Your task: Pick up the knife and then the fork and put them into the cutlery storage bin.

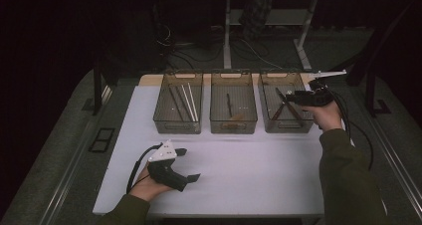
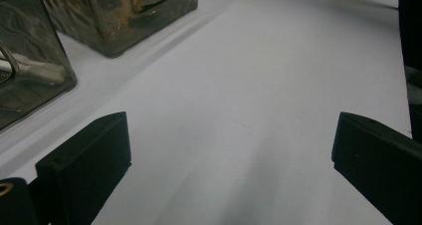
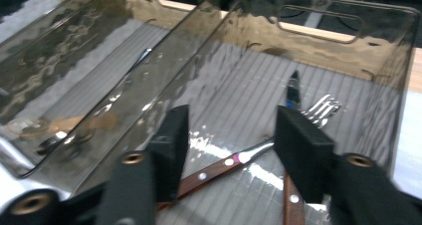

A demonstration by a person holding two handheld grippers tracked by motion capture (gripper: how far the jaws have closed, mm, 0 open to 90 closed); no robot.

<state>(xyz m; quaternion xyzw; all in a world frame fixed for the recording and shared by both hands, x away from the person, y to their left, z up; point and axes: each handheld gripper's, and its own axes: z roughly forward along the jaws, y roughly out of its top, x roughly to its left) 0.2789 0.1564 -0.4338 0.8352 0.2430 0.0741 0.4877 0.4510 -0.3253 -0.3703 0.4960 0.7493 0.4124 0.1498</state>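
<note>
Dim lab space surrounds a white table [image 1: 239,170], its far edge lined by three smoked-plastic bins side by side and its near half bare from edge to edge. Cables and desk legs crowd the dark floor beyond the table.

At the far right, the right gripper [image 1: 291,98] hangs over the right-hand bin [image 1: 286,125], its jaws pointing left across the bin's right wall. In the right gripper view the jaws stand part-way apart with nothing between them, just above the bin floor. Directly below the gap lies a wooden-handled fork [image 3: 234,163], its riveted handle running toward the left jaw and its tines [image 3: 323,107] splayed up toward the far wall. A second wooden handle [image 3: 293,200] lies beside the right jaw, and a dark-tipped utensil [image 3: 293,88] points toward the bin's handle cut-out. The person's right forearm, in an olive sleeve [image 1: 343,175], reaches up along the table's right edge, hand wrapped round the grip.

The left gripper [image 1: 191,165] rests low over the open near-left part of the table, tipped on its side, jaws spread wide and empty, aimed right. The left hand [image 1: 147,185] cradles it from beneath. The left bin [image 1: 178,123] holds pale chopsticks [image 1: 189,101]; the middle bin [image 1: 234,125] holds a dark utensil.
</note>
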